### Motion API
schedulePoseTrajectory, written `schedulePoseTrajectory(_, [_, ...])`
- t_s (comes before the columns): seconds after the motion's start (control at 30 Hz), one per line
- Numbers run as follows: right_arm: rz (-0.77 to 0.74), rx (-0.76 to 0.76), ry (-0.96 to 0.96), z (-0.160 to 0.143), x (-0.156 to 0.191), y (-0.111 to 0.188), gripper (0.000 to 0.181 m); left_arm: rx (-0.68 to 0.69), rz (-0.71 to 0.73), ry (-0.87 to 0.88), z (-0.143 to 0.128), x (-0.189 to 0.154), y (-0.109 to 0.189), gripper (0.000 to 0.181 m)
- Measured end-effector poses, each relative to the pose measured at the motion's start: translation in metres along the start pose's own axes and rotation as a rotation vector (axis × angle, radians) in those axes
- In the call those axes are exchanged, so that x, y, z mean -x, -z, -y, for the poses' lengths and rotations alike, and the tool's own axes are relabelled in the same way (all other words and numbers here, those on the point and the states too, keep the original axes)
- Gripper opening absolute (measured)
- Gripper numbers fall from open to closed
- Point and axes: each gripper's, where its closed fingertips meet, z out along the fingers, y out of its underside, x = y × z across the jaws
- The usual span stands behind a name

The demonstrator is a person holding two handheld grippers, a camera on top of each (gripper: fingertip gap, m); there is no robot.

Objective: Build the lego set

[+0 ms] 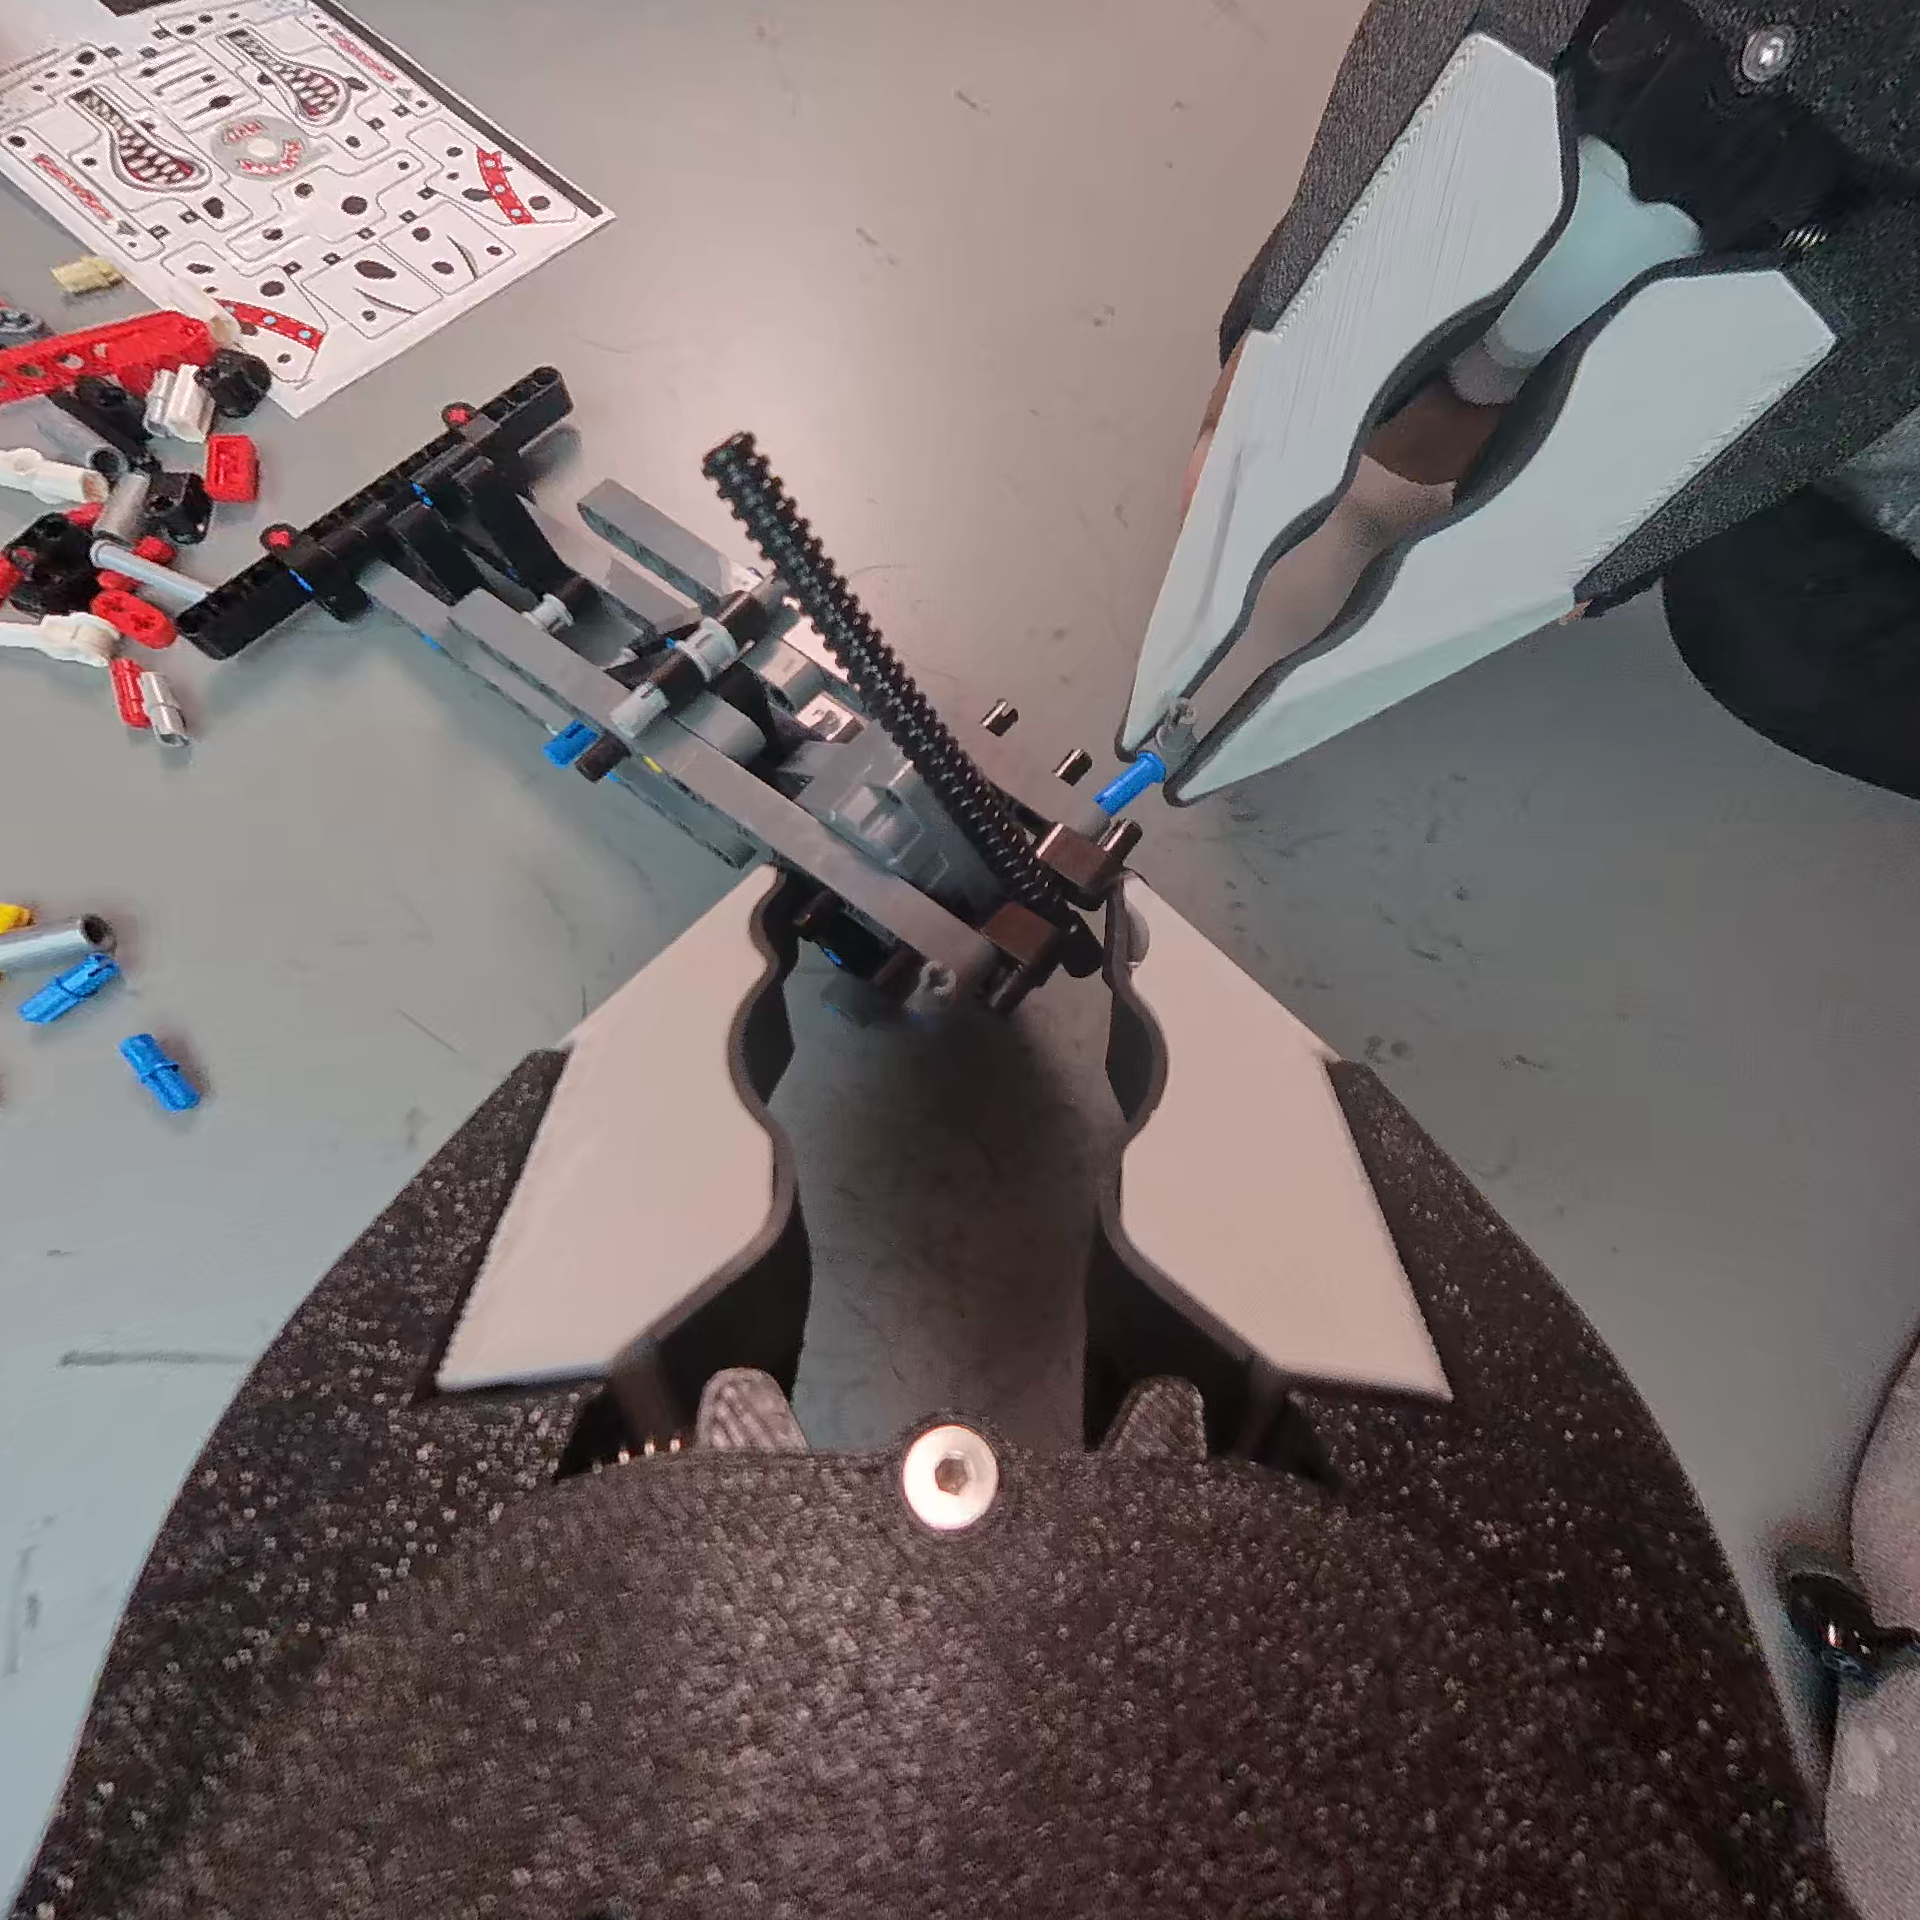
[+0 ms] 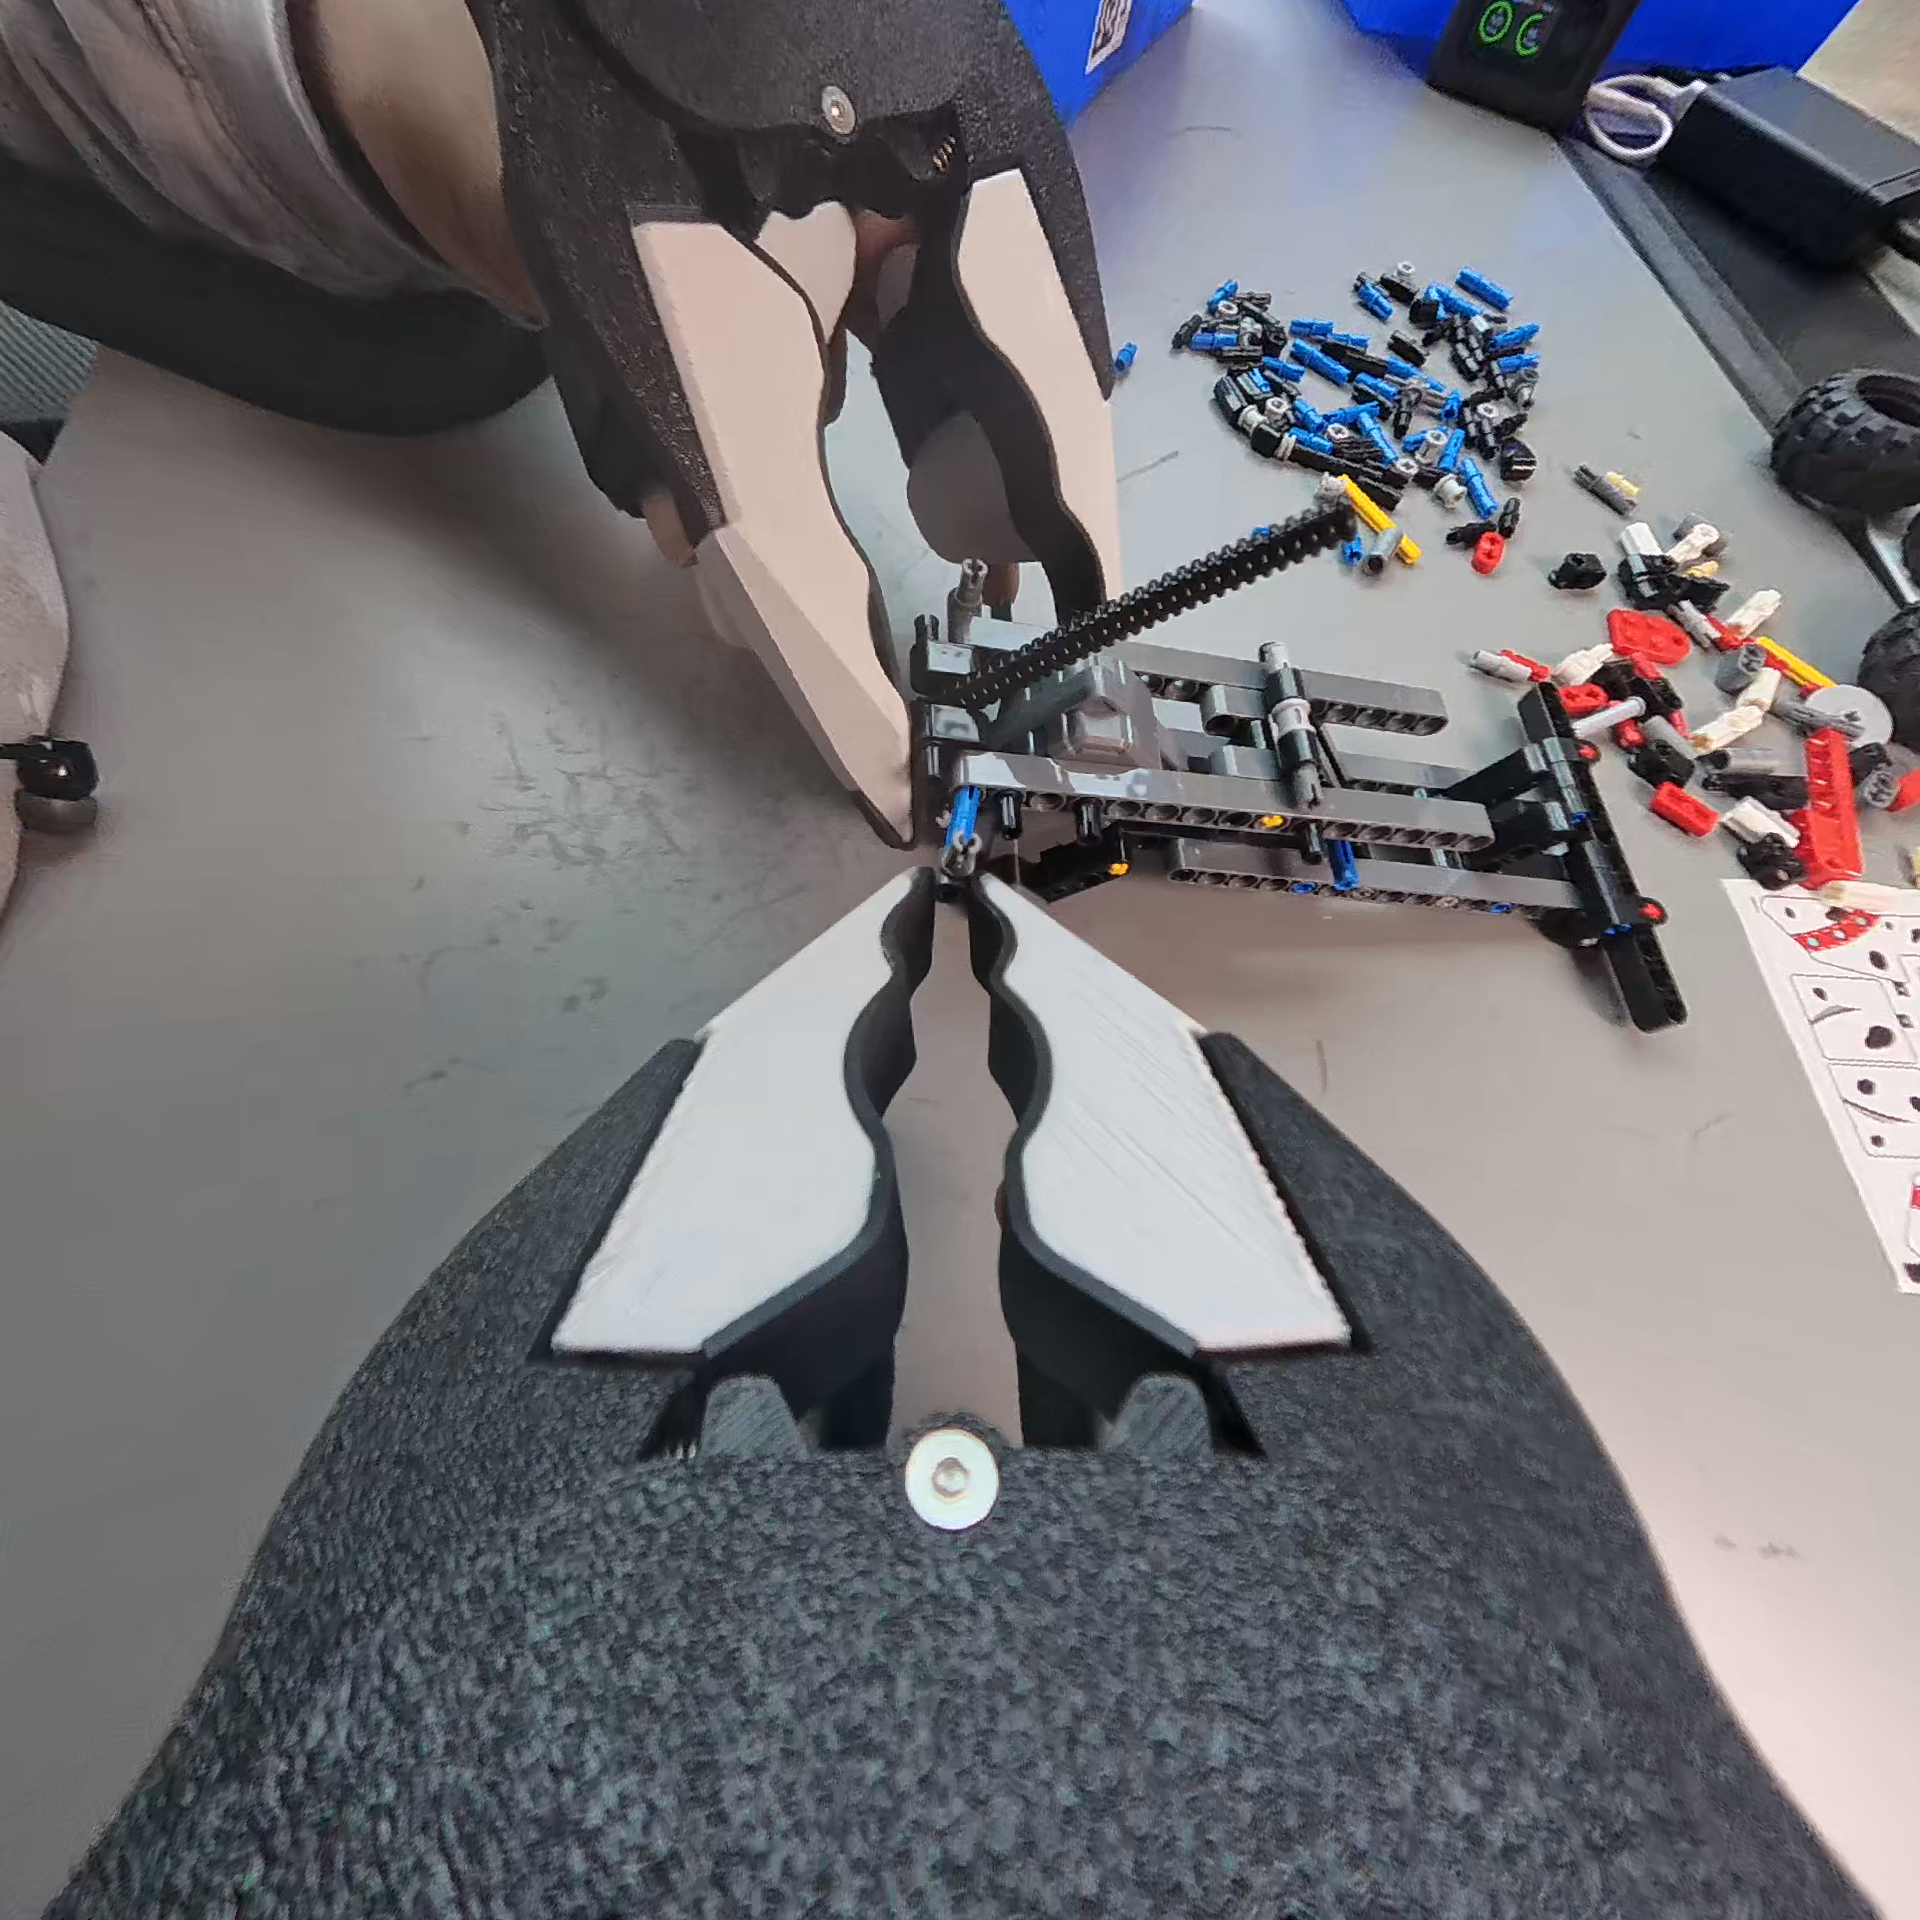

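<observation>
Item: lego chassis [image 1: 665,665] [image 2: 1247,769], grey and black beams, lying on the grey table [image 1: 1039,260] [image 2: 416,727]. A black toothed rack [image 1: 883,665] [image 2: 1164,603] rises aslant from its near end.

My left gripper [image 1: 945,894] [image 2: 977,717]: jaws spread around the near end of the chassis, gripping it on both sides.

My right gripper [image 2: 948,878] [image 1: 1169,764]: fingers pressed nearly together, pinching a blue pin [image 1: 1127,779] [image 2: 961,826] by its grey end. The pin's blue tip points at the chassis corner, just beside a black beam end; whether it is seated I cannot tell.

Left of the chassis, in the left wrist view: red, black and white loose parts [image 1: 114,499], a few blue pins [image 1: 156,1070], and a sticker sheet [image 1: 291,156] at far left.

Far side, in the right wrist view: a heap of blue and black pins [image 2: 1371,384], a mixed red and white heap [image 2: 1745,707], black tyres [image 2: 1849,436] at the right edge, a black device [image 2: 1517,42] with a lit screen.
</observation>
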Motion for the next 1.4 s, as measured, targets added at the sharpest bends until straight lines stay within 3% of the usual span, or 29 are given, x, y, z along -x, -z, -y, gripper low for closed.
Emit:
schedulePoseTrajectory(0.37, [0.021, -0.02, -0.003, -0.002, 0.0, -0.004, 0.006, -0.02, -0.046, -0.02, 0.0, -0.007, 0.0, 0.061])
schedulePoseTrajectory(0.67, [-0.03, 0.062, 0.026, -0.007, 0.0, 0.007, 0.006, -0.038, -0.077, -0.049, 0.003, -0.01, 0.008, 0.067])
schedulePoseTrajectory(0.77, [-0.011, 0.022, 0.039, 0.005, 0.008, 0.012, 0.006, -0.133, -0.115, -0.127, 0.019, -0.016, 0.028, 0.046])
schedulePoseTrajectory(0.83, [-0.011, 0.008, 0.057, 0.011, 0.012, 0.011, 0.006, -0.199, -0.127, -0.207, 0.029, -0.025, 0.041, 0.041])
schedulePoseTrajectory(0.97, [0.028, -0.028, 0.079, 0.022, 0.024, 0.007, 0.006, -0.223, -0.215, -0.3, 0.031, -0.051, 0.047, 0.032])
schedulePoseTrajectory(1.07, [0.045, -0.073, 0.098, 0.034, 0.032, 0.009, 0.006, -0.187, -0.22, -0.346, 0.023, -0.057, 0.041, 0.009])
schedulePoseTrajectory(1.17, [0.04, -0.105, 0.099, 0.037, 0.031, 0.014, 0.006, -0.214, -0.265, -0.32, 0.026, -0.063, 0.045, 0.001])
schedulePoseTrajectory(1.33, [0.042, -0.123, 0.096, 0.037, 0.032, 0.018, 0.007, -0.256, -0.367, -0.208, 0.03, -0.066, 0.05, 0.002])
schedulePoseTrajectory(1.4, [0.046, -0.104, 0.097, 0.033, 0.032, 0.016, 0.007, -0.287, -0.378, -0.182, 0.035, -0.064, 0.054, 0.02])
